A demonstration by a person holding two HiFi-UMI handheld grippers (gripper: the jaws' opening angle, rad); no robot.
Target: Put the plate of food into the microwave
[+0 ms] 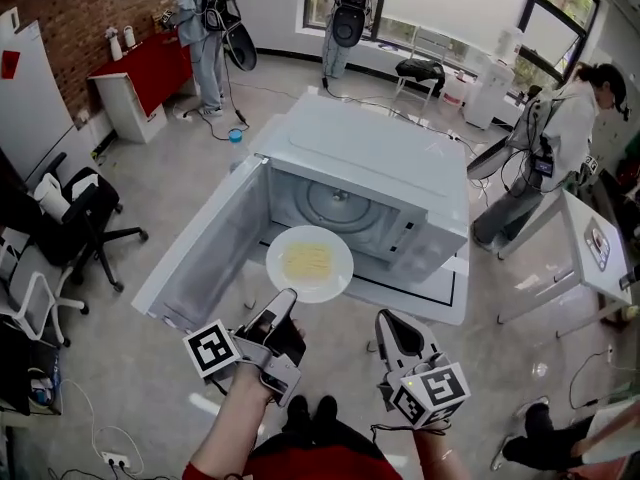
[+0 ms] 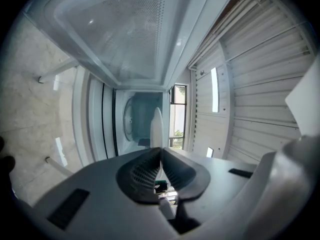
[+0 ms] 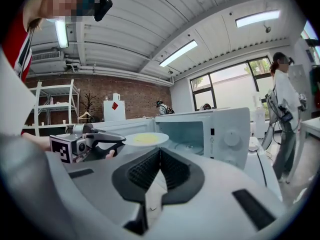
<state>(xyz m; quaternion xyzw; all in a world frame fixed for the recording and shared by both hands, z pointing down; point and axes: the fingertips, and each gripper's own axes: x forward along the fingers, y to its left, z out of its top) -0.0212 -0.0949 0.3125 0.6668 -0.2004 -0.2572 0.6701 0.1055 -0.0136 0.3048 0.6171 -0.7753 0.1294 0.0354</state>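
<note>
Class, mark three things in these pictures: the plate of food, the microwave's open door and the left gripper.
plate [image 1: 309, 234], head view, bare white rim beyond the food.
microwave door [image 1: 210, 258], head view, inner face of the open door.
left gripper [image 1: 286, 295], head view, jaw tips clamped on the plate's edge.

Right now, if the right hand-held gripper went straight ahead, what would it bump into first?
Probably the microwave: the shut, empty right hand-held gripper points at its open front, just right of the plate. Depth is hard to judge.

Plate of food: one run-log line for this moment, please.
plate: clamped at rim by left gripper, not yet inside | microwave: door open | right gripper: shut, empty
</note>
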